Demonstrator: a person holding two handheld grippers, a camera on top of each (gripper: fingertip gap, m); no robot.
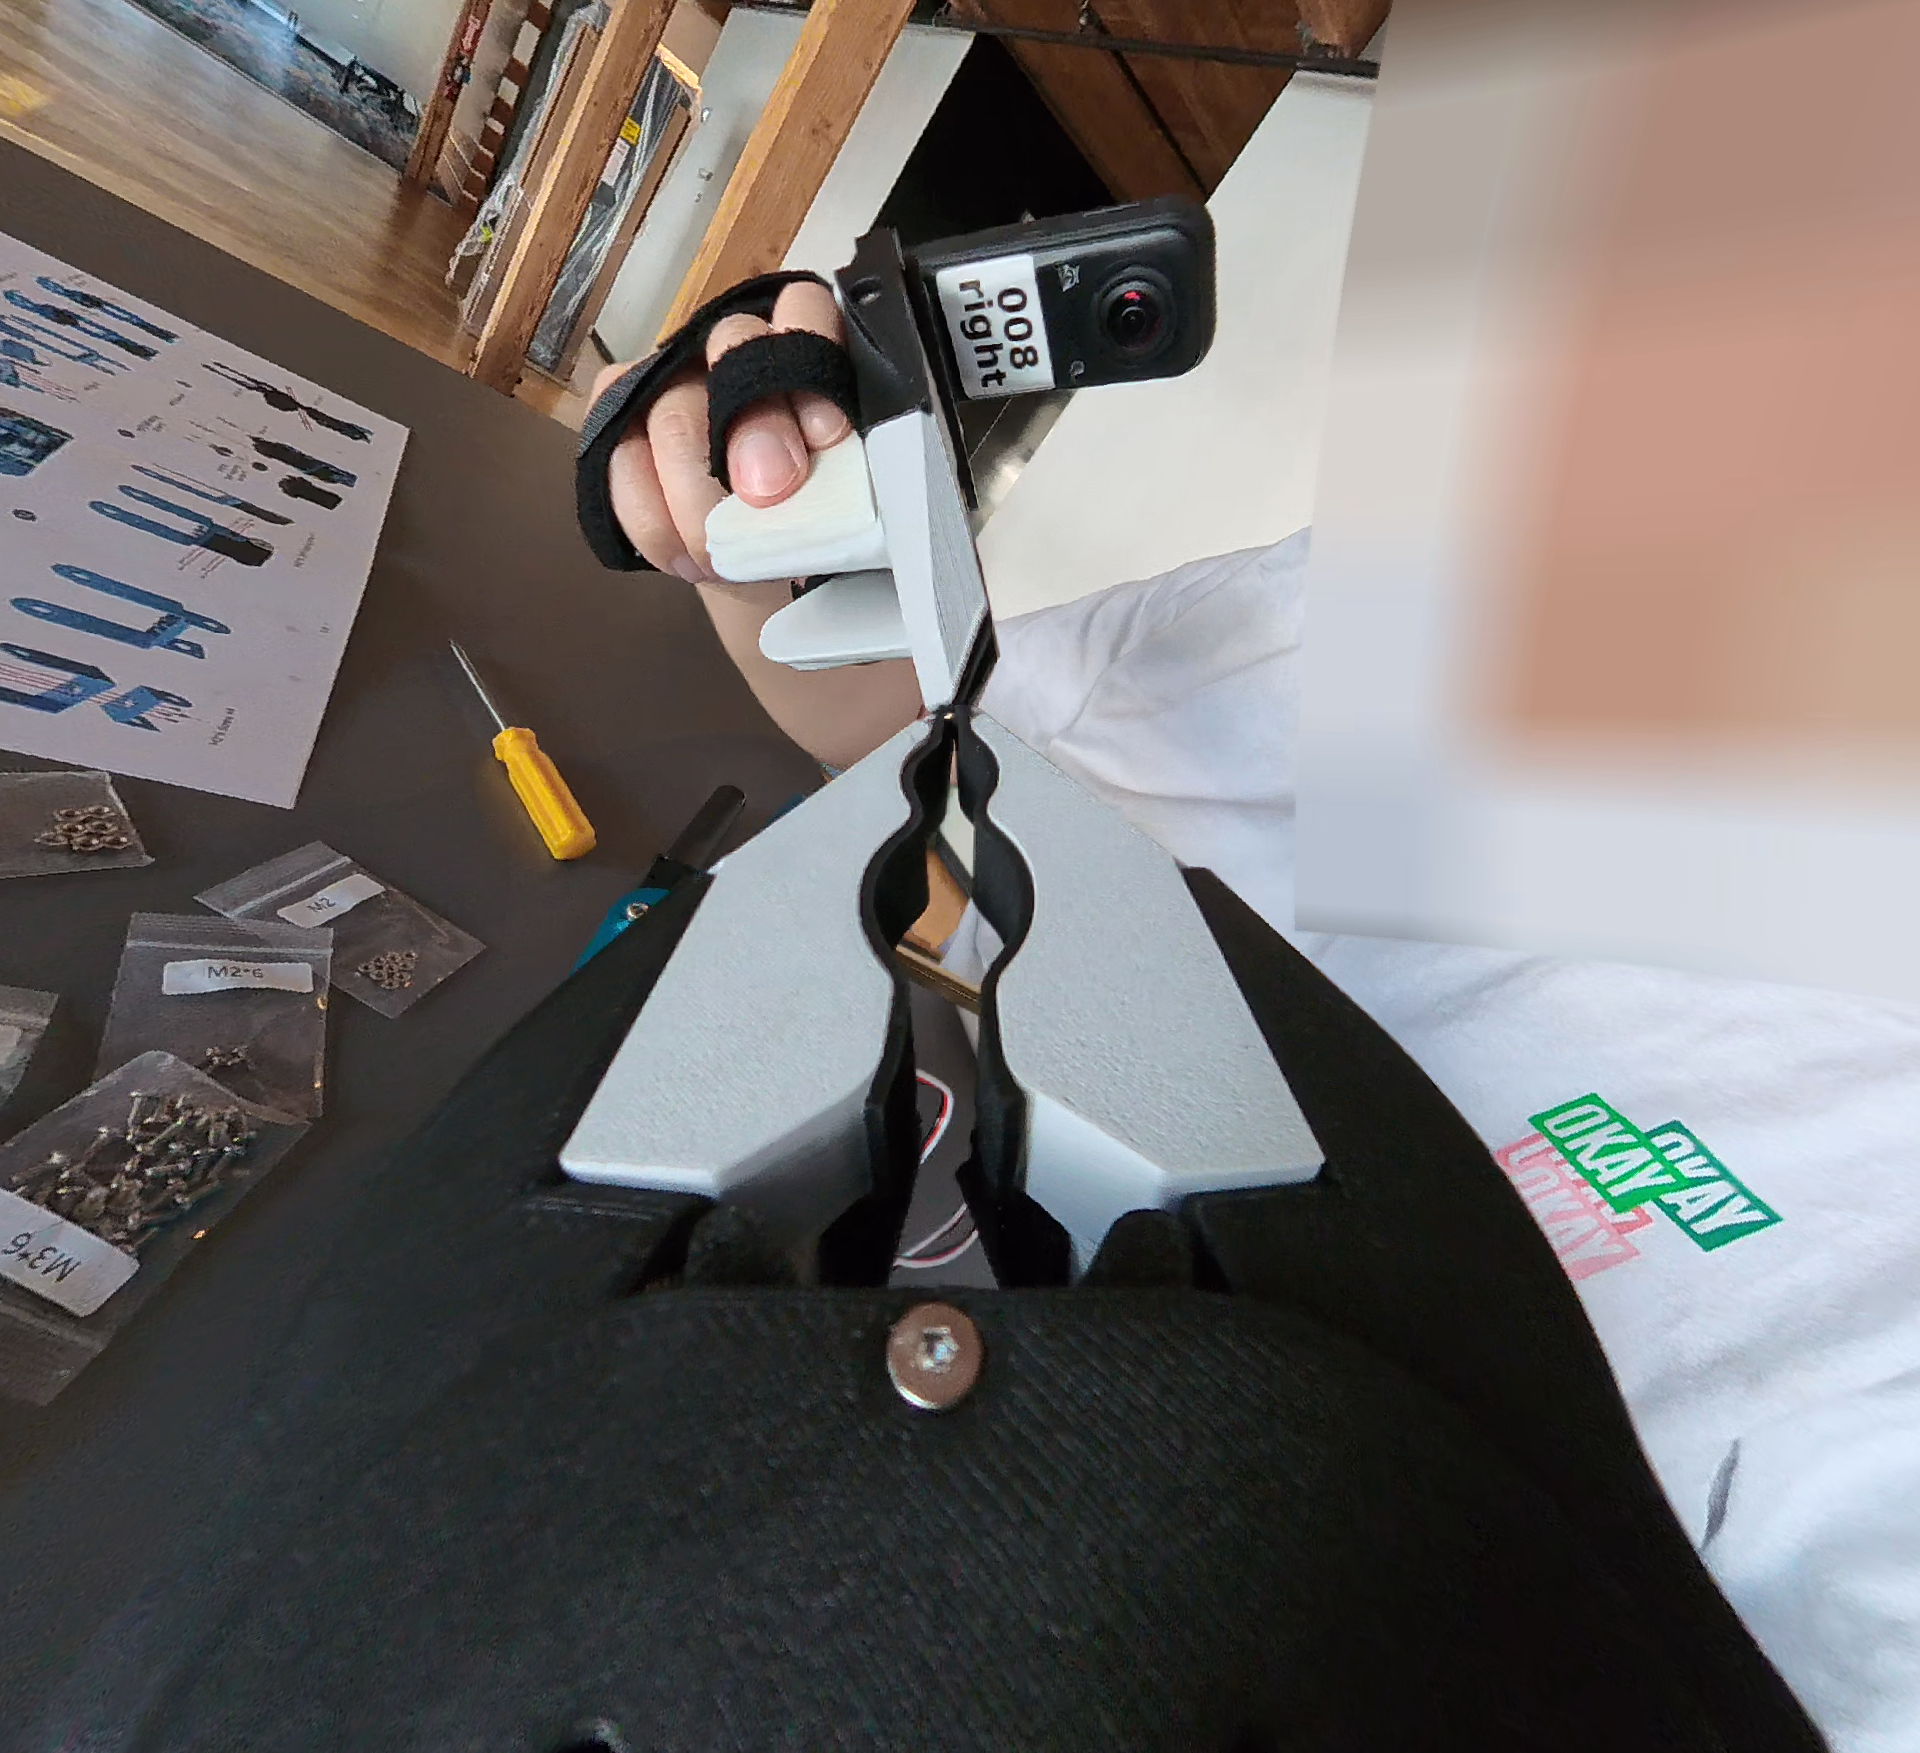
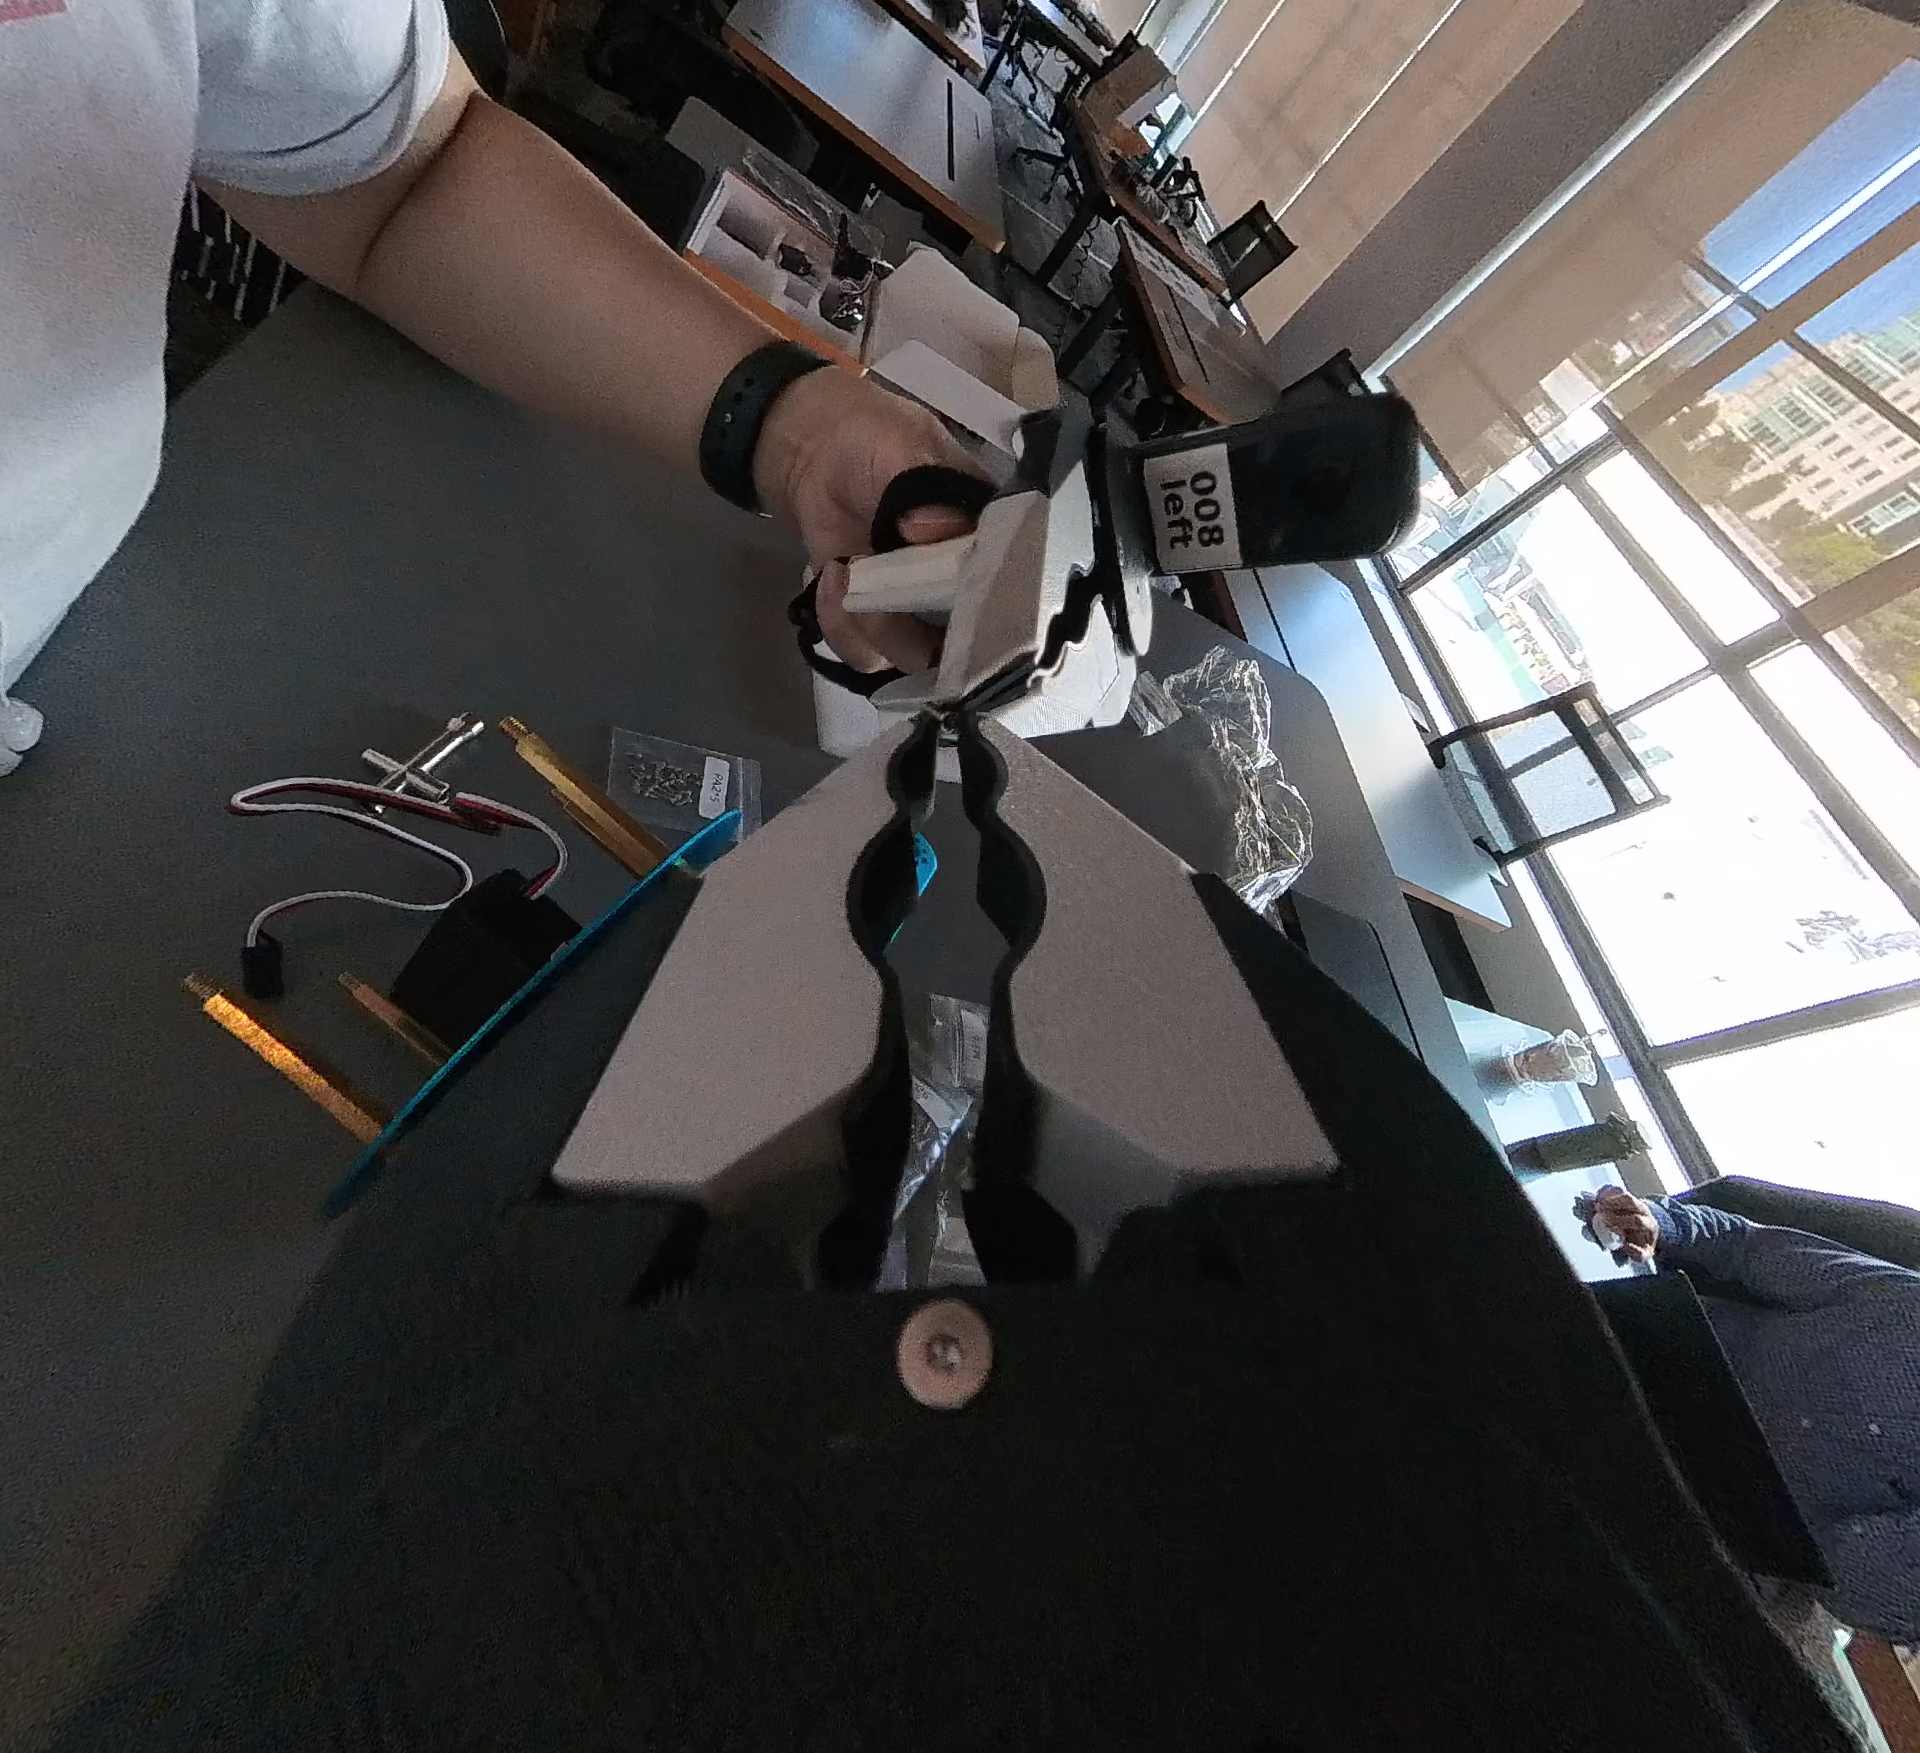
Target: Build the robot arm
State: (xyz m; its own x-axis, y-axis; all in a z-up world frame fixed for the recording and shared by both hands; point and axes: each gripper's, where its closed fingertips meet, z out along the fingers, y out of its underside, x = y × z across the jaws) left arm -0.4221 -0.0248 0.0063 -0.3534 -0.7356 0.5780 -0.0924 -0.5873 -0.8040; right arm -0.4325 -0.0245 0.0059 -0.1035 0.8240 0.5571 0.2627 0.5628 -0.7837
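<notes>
Left gripper (image 1: 948, 716) fingertips touch right gripper (image 2: 940, 716) fingertips, both closed.

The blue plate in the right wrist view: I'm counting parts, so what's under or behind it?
The blue plate covers part of a black block with red-white wires and the ends of brass rods. The right gripper hides the plate's far side.

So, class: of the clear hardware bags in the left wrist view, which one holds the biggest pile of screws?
The nearest bag, at the lower left edge; the others hold only small clusters.
</notes>
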